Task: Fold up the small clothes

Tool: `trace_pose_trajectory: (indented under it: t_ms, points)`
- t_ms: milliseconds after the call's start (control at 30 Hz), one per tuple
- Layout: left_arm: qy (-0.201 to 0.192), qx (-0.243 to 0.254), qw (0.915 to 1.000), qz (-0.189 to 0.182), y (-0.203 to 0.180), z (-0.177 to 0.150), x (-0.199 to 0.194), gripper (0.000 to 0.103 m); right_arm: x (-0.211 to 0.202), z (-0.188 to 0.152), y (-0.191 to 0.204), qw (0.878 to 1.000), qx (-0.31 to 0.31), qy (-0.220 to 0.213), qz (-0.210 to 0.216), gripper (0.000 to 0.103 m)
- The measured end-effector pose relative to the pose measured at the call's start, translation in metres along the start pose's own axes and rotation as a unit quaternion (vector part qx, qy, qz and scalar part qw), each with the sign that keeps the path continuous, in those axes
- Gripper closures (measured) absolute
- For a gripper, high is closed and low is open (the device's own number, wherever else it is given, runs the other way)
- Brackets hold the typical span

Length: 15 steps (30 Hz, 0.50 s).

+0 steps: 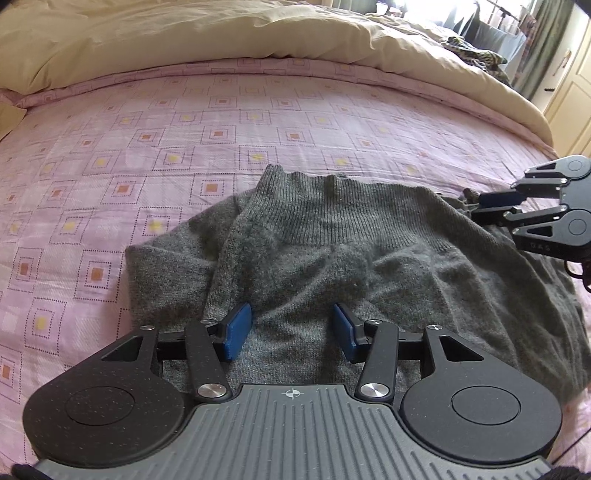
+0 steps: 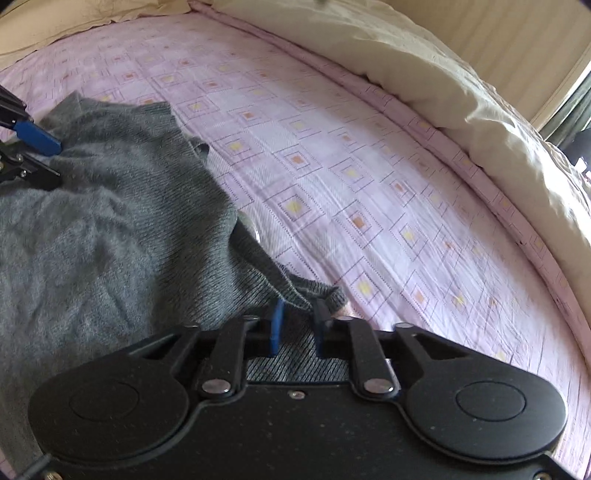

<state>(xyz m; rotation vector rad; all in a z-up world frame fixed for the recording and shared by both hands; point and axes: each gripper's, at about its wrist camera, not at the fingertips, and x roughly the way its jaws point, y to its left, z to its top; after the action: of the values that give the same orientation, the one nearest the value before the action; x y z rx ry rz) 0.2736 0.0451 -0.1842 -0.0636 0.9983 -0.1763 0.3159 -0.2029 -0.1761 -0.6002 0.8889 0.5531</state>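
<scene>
On the pink patterned bedsheet (image 1: 110, 155) a grey knitted garment (image 1: 332, 251) lies rumpled, its ribbed band turned away from the person and its long axis running side to side. The left gripper (image 1: 291, 332) rests low over the near edge, blue fingers (image 1: 238, 330) spread wide with knit between them but not clamped. Further right, the right gripper (image 2: 297, 328) straddles a ribbed corner of the garment — its fingers are narrowly apart, and whether they pinch the cloth I cannot tell. Both sit at the near edge, so the fold likely goes away towards the cream duvet (image 1: 184, 33).
</scene>
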Motion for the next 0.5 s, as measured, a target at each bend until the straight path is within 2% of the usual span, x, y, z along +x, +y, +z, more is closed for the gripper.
trace_pose_trajectory:
  t_ms: [100,167,233,300,433,467,500]
  points:
    - [-0.001,0.001,1.0,-0.001,0.0,0.0,0.0,0.055,-0.001,-0.001,-0.001,1.0,0.015,0.003,0.009,0.098]
    - [-0.001,0.0,1.0,-0.002,0.0,0.0,0.0,0.055,0.001,-0.001,-0.004,1.0,0.016,0.008,-0.023,0.098]
    - [0.0,0.0,1.0,-0.003,0.0,0.0,0.0,0.055,0.009,-0.005,-0.018,0.997,0.053,0.023,-0.042,0.098]
    - [0.0,0.002,1.0,-0.003,0.0,0.0,0.0,0.055,0.013,-0.007,-0.029,0.995,0.09,0.025,-0.042,0.098]
    - [0.003,0.002,1.0,-0.003,0.0,0.0,0.001,0.055,0.007,-0.006,-0.026,0.995,0.092,0.018,-0.039,0.096]
    - [0.004,0.002,1.0,-0.003,0.0,0.0,0.001,0.054,0.001,-0.008,-0.028,0.993,0.106,0.01,-0.041,0.092]
    - [0.006,0.001,1.0,-0.004,0.0,0.001,0.001,0.054,-0.004,-0.011,-0.03,0.991,0.123,0.006,-0.049,0.074]
